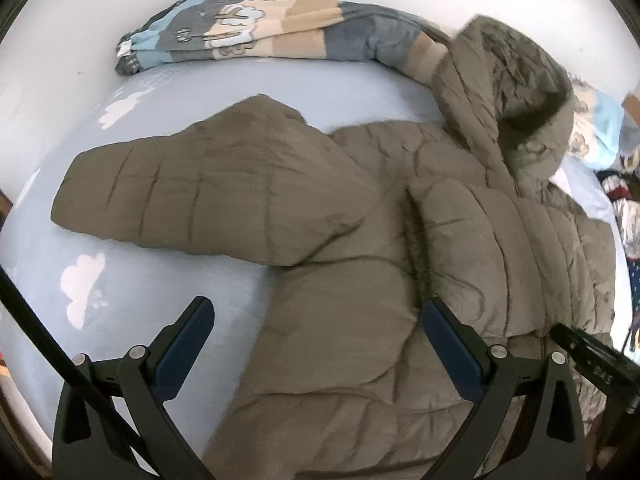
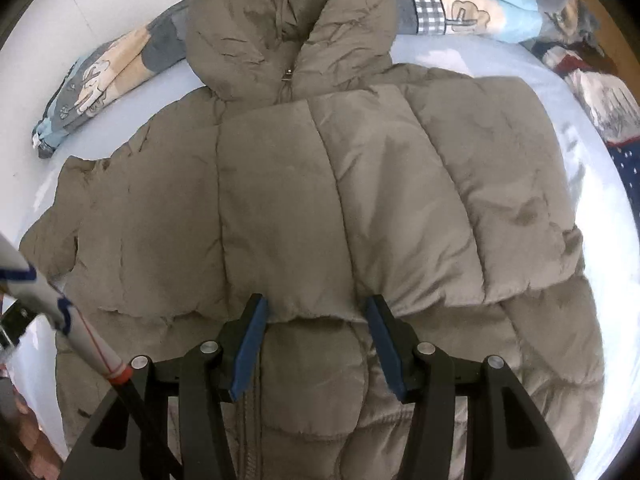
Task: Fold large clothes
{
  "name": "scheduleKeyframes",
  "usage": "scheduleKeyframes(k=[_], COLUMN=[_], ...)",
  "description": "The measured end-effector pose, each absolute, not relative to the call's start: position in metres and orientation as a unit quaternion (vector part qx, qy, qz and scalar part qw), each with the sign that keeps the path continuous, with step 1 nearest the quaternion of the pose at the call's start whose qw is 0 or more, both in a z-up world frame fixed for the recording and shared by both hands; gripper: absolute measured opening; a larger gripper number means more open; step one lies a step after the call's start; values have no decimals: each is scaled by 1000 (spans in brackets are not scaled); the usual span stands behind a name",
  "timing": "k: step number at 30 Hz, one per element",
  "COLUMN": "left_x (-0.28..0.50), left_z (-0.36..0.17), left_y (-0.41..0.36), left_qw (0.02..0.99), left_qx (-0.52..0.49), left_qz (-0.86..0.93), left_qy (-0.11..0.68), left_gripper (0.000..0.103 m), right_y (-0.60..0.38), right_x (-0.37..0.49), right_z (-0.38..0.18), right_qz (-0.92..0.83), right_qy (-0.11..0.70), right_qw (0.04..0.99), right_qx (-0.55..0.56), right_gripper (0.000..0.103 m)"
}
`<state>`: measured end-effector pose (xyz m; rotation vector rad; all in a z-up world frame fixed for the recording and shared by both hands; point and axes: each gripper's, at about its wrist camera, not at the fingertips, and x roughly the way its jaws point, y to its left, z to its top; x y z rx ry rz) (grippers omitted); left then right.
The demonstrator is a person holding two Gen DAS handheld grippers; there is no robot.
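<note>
Taupe quilted jacket (image 2: 340, 200) lies on the bed (image 1: 168, 280), no readable label, beneath both spread-apart, empty hand-held grippers (image 1: 316, 344) (image 2: 316, 340)

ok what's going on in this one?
A person with a claw in each hand is folding a grey-brown puffer jacket on a bed with a light blue sheet. One sleeve is already folded across the jacket's front; the other sleeve lies spread out on the sheet. The right claw is open at the folded sleeve's cuff, and the left claw hovers open over the jacket's lower edge. Neither grips anything.
</note>
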<state>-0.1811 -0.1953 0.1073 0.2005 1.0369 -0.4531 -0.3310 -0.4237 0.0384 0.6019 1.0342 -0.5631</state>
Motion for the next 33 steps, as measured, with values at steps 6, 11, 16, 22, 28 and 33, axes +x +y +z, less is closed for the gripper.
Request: scheduleKeyframes(k=[6,11,16,22,28,33], left_x=[-157,-131,-103,-57,-11,10], left_z=[117,120,120,114,89,53], left_y=[-163,-130,-93,-19,70,131], left_qw=[849,856,867,877,843,793], left_qx=[66,40,23,-27,-182,-344], left_qz=[-193,-163,-124,-66,-57,-54], left_qy=[488,488,482,476,503,500], left_gripper=[103,103,103,103,103,72], right_y=[-403,-356,-301,-270,-271,-281], right_x=[-358,-379,-354,-344,-348,-349], right_z=[82,112,112,111,112,110], right_qz=[-255,-245,-188,-139,-143,-146], right_qy=[432,390,386,390,384,383], right_qw=[811,833,879,903,906,903], right_qx=[301,307,209,117,102,124], right_gripper=[57,59,59,59,59,59])
